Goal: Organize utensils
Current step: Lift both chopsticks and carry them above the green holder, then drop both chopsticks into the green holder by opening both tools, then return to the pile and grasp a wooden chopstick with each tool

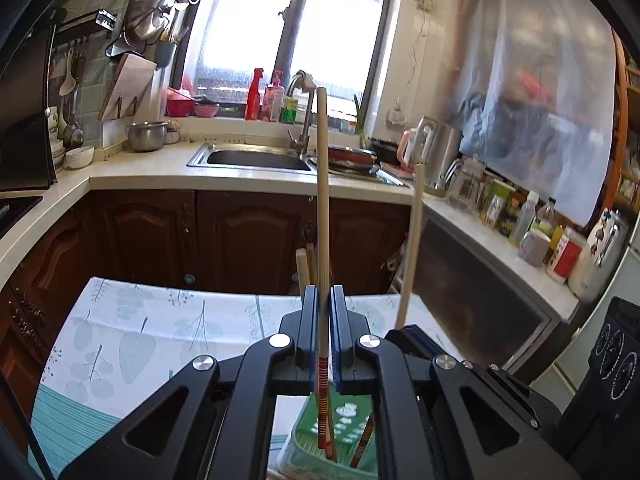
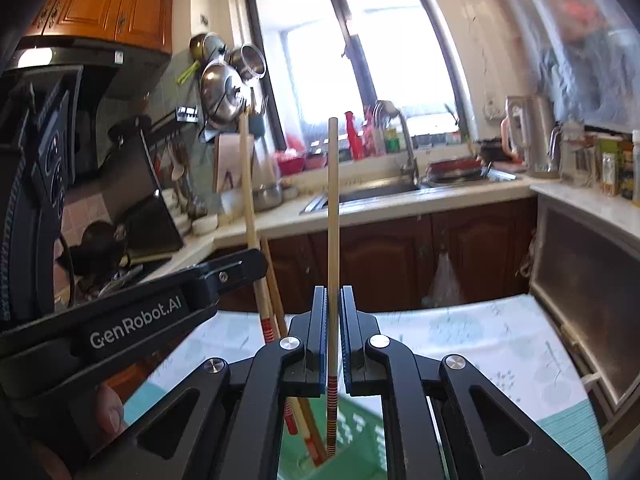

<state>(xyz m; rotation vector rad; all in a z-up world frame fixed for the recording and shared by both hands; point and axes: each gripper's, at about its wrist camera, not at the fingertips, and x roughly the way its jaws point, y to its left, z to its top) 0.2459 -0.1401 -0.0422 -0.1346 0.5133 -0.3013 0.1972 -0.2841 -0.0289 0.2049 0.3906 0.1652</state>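
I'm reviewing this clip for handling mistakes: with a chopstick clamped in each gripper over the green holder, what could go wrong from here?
1. Each gripper, left and right, pinches its chopstick low down, so the long upper end could pivot or slip.
2. The two grippers sit close together over the green holder; they might collide.
3. Chopsticks already in the holder could block insertion.

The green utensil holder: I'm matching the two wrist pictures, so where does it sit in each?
Left wrist: green utensil holder at bottom centre, seen through the left gripper frame, chopstick ends inside.
Right wrist: bottom centre, below the right gripper.
Shared landmark: the sink faucet under the window.
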